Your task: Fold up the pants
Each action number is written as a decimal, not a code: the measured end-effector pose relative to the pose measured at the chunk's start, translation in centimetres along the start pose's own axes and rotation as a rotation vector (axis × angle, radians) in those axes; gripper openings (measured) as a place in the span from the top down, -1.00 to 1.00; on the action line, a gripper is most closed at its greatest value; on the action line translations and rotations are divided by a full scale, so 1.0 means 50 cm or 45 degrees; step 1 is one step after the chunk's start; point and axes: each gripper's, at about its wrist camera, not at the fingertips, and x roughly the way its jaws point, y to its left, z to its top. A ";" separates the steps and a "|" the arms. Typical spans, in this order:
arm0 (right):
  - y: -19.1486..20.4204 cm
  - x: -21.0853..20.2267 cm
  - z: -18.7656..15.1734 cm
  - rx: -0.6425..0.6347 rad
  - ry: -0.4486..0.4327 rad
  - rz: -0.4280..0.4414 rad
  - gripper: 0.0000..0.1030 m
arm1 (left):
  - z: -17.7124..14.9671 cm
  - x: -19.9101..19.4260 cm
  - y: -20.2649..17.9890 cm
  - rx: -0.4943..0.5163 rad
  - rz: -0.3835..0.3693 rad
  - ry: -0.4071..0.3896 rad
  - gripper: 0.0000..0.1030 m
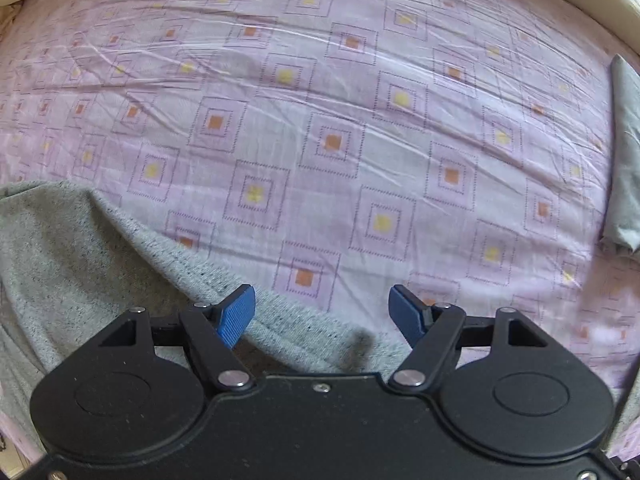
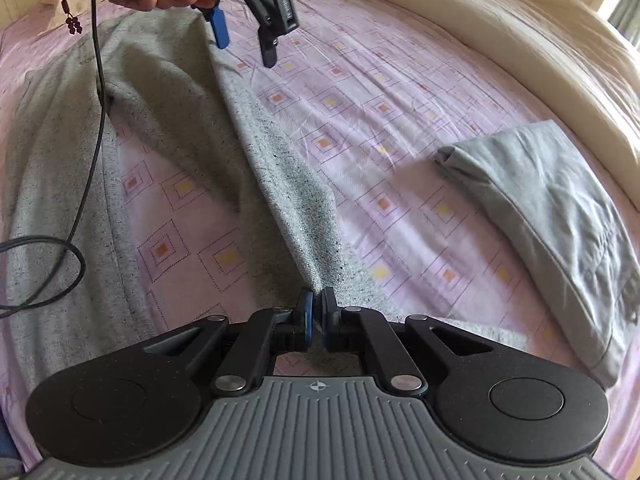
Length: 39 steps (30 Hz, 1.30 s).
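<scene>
Grey speckled pants (image 2: 192,120) lie on the pink patterned bedsheet (image 2: 400,92), two legs spread apart with sheet showing between them. My right gripper (image 2: 316,316) is shut on the lower end of one pant leg. My left gripper (image 1: 322,312) is open and empty, hovering just above the pants' edge (image 1: 100,248) at the waist end. It also shows in the right wrist view (image 2: 244,40), held by a hand at the far end of the pants.
A folded light grey garment (image 2: 552,216) lies at the right on the sheet; it also shows in the left wrist view (image 1: 626,152). A cream padded bed rim (image 2: 500,32) curves along the far side. A black cable (image 2: 92,128) drapes over the pants.
</scene>
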 end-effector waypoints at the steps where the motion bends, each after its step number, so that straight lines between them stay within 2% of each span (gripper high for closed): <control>1: 0.002 0.000 -0.003 0.007 0.001 -0.007 0.91 | -0.009 -0.005 0.004 -0.012 0.006 -0.016 -0.46; 6: -0.004 -0.007 -0.011 0.056 -0.018 -0.035 0.91 | -0.042 -0.023 0.039 -0.134 0.005 -0.068 -0.48; 9: -0.006 -0.012 -0.011 0.064 -0.026 -0.044 0.91 | -0.045 -0.006 0.052 -0.177 -0.008 -0.030 -0.48; 13: -0.001 -0.020 -0.009 0.059 -0.025 -0.053 0.91 | -0.026 0.031 0.055 -0.219 -0.093 0.057 -0.43; 14: 0.001 -0.022 -0.009 0.057 -0.024 -0.059 0.91 | -0.023 0.038 0.054 -0.220 -0.110 0.075 -0.26; 15: 0.002 -0.023 -0.008 0.057 -0.026 -0.068 0.91 | -0.022 0.041 0.052 -0.217 -0.117 0.093 0.15; 17: 0.005 -0.030 -0.006 0.076 -0.028 -0.082 0.91 | -0.028 0.032 0.053 -0.223 -0.158 0.113 0.67; 18: 0.007 -0.035 -0.006 0.087 -0.036 -0.093 0.91 | -0.038 0.012 0.056 -0.223 -0.184 0.077 0.69; 23: 0.035 -0.097 -0.017 0.152 -0.091 -0.128 0.91 | -0.119 -0.130 0.072 -0.092 -0.196 -0.115 0.70; 27: 0.101 -0.153 -0.046 0.142 -0.120 -0.141 0.91 | -0.204 -0.233 0.106 -0.013 -0.239 -0.215 0.70; 29: 0.146 -0.177 -0.065 0.133 -0.129 -0.143 0.91 | -0.250 -0.255 0.119 0.019 -0.233 -0.240 0.70; 34: 0.265 -0.198 -0.099 0.162 -0.098 -0.124 0.91 | -0.388 -0.259 0.168 0.079 -0.168 -0.242 0.70; 39: 0.357 -0.158 -0.140 0.277 -0.014 -0.089 0.91 | -0.493 -0.191 0.206 0.085 -0.118 -0.115 0.70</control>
